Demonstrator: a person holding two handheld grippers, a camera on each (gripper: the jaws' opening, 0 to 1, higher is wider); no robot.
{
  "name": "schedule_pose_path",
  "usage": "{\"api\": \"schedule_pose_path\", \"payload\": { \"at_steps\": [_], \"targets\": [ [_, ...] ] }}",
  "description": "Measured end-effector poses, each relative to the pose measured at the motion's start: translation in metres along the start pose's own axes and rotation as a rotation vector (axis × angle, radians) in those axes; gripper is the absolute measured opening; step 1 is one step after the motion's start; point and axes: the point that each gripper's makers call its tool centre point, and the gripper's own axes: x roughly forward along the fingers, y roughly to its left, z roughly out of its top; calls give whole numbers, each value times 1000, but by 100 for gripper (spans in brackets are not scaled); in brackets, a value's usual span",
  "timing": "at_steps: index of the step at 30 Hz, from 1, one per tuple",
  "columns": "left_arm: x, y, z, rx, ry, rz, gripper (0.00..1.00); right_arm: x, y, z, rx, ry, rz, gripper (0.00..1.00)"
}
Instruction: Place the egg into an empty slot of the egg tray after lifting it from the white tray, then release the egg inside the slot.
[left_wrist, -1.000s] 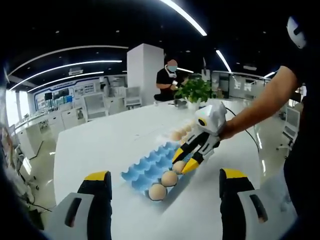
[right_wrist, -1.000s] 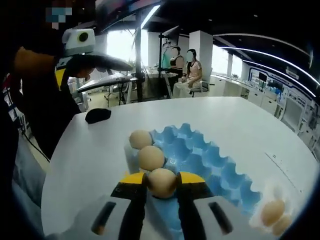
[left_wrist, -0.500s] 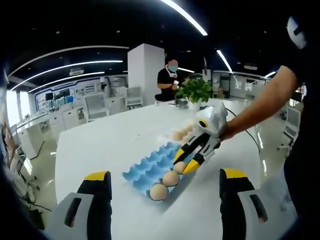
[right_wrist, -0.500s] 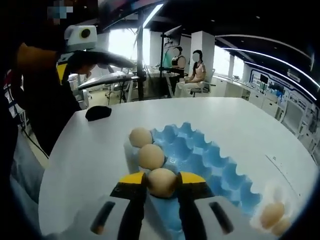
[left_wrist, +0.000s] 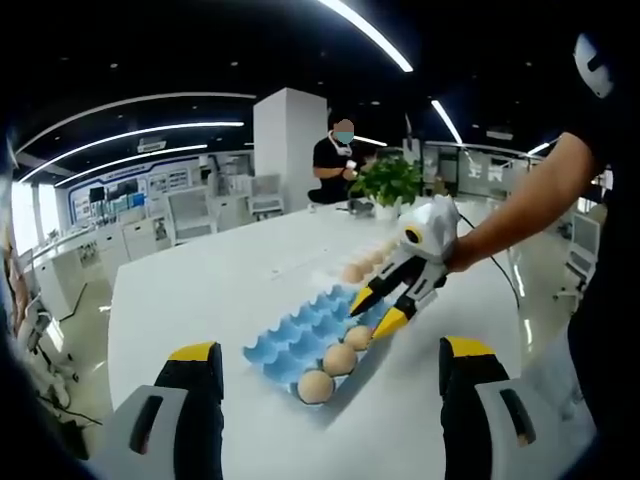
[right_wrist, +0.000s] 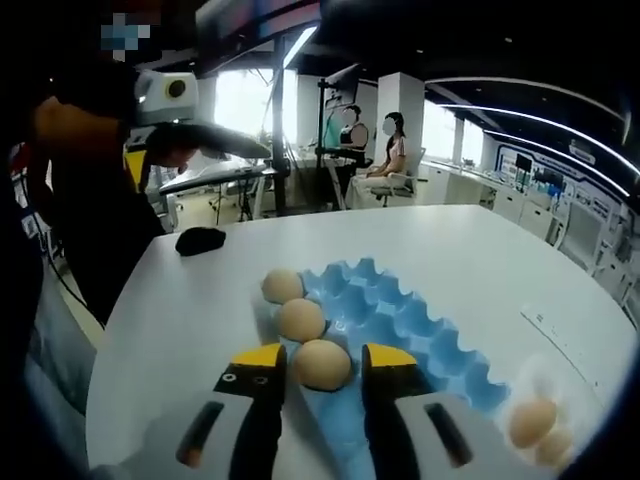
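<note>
Your right gripper (right_wrist: 322, 365) is spread, jaws clear of the egg (right_wrist: 321, 364) seated in the tray (right_wrist: 400, 320); your left gripper (left_wrist: 330, 365) is spread too.

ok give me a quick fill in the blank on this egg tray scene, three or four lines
1. The blue moulded egg tray holds ___ brown eggs along one edge.
2. The right gripper has yellow-tipped fingers standing ___ on either side of the nearest egg.
3. The black object lies on the ___ table.

Missing words: three; open; white
</note>
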Motion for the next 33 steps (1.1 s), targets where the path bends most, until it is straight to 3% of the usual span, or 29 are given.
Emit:
{"api": "schedule_pose_path", "payload": {
  "at_steps": [12,25,33],
  "targets": [
    [9,-5,-1,4,0,-25,92,-50,-24,-29,60,4,-86,32],
    [18,-9,3,14,-3,-45,91,-97,-49,-47,89,7,-177,33],
    [21,-12,4,17,0,-51,91,-143,-76,-69,145,6,-279,32]
  ]
}}
